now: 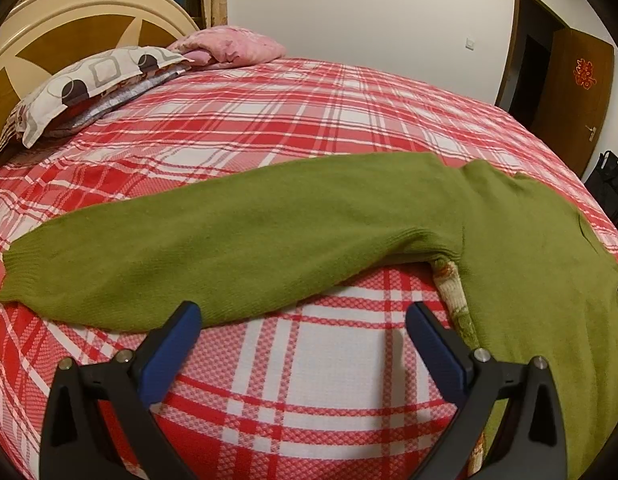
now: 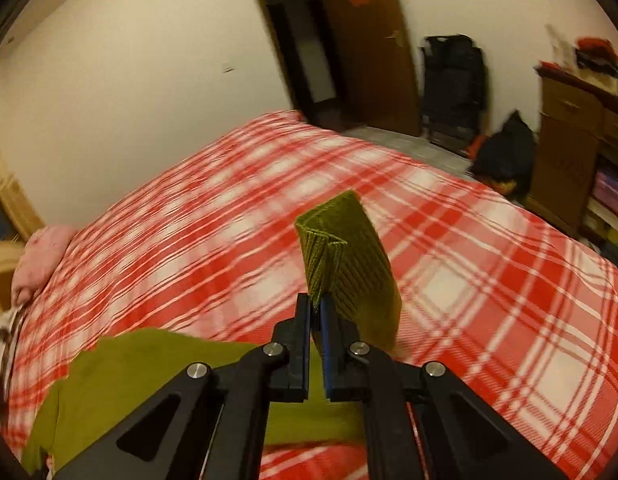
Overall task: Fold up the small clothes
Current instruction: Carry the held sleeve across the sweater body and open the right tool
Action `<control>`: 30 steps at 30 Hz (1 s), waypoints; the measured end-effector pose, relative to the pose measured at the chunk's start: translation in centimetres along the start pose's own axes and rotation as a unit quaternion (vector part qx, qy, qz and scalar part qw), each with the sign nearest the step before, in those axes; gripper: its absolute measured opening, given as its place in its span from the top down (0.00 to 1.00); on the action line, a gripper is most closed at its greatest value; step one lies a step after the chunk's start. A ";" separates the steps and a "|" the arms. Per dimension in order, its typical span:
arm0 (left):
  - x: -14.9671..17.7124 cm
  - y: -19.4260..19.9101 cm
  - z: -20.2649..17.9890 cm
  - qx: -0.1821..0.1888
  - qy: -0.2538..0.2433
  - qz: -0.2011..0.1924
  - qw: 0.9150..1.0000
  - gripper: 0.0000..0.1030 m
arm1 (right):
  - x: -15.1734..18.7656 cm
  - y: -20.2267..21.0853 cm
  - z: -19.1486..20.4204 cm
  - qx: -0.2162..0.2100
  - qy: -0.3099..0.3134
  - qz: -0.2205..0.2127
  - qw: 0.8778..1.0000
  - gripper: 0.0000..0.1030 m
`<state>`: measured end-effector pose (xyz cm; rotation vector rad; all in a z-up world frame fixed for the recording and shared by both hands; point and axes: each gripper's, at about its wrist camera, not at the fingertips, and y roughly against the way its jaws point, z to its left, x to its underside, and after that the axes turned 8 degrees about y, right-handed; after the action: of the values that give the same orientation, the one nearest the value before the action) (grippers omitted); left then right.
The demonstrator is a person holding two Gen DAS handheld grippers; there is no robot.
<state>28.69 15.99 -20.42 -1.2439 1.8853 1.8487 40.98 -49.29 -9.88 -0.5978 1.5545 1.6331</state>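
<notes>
Ribbed cuff (image 2: 351,256) of green sweater (image 1: 521,248) is clamped in right gripper (image 2: 316,312); left gripper (image 1: 303,316) is held open over the bed (image 1: 309,120). Cuff should be carried flat across the body, kept taut.

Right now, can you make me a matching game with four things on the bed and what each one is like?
Things:
1. sweater
2. bedspread
3. left gripper
4. right gripper

What it is like:
A. red and white checks
B. jaws wide open, holding nothing
C. green, lying on the bed
D. jaws shut on a ribbed cuff

Pairs: 1-C, 2-A, 3-B, 4-D
</notes>
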 end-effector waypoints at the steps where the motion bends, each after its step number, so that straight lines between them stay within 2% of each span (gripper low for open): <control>1: 0.0 0.0 0.0 0.000 -0.001 0.001 1.000 0.00 | 0.0 0.1 1.1 -0.004 0.010 -0.001 1.000 0.96; 8: 0.1 -0.1 0.0 0.005 -0.001 0.001 1.000 0.00 | 0.2 1.1 10.1 -0.062 0.087 -0.007 0.994 0.96; 16: 0.1 -0.1 0.1 0.006 -0.001 0.001 1.000 0.00 | 2.2 2.2 21.8 -0.137 0.182 -0.013 0.974 0.96; 22: 0.1 -0.1 0.1 0.005 -0.001 0.000 1.000 0.00 | 6.5 1.7 29.1 -0.190 0.234 0.005 0.953 0.96; 27: 0.0 -0.2 0.0 0.013 0.001 0.005 1.000 0.00 | 11.7 -0.2 33.0 -0.251 0.248 0.049 0.934 0.94; 28: -0.1 -0.1 0.1 0.021 0.003 0.009 1.000 0.00 | 12.5 -0.4 33.3 -0.258 0.252 0.062 0.931 0.86; 29: -0.2 0.0 0.2 0.026 0.004 0.010 1.000 0.00 | 13.4 -0.3 33.3 -0.268 0.256 0.074 0.926 0.61; 30: -0.3 0.3 0.3 0.030 0.005 0.012 0.999 0.00 | 14.0 0.1 33.0 -0.281 0.256 0.079 0.921 0.46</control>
<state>28.57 16.31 -20.10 -1.2190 1.9548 1.7873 38.72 -14.14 -16.22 -1.3224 1.4961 2.1908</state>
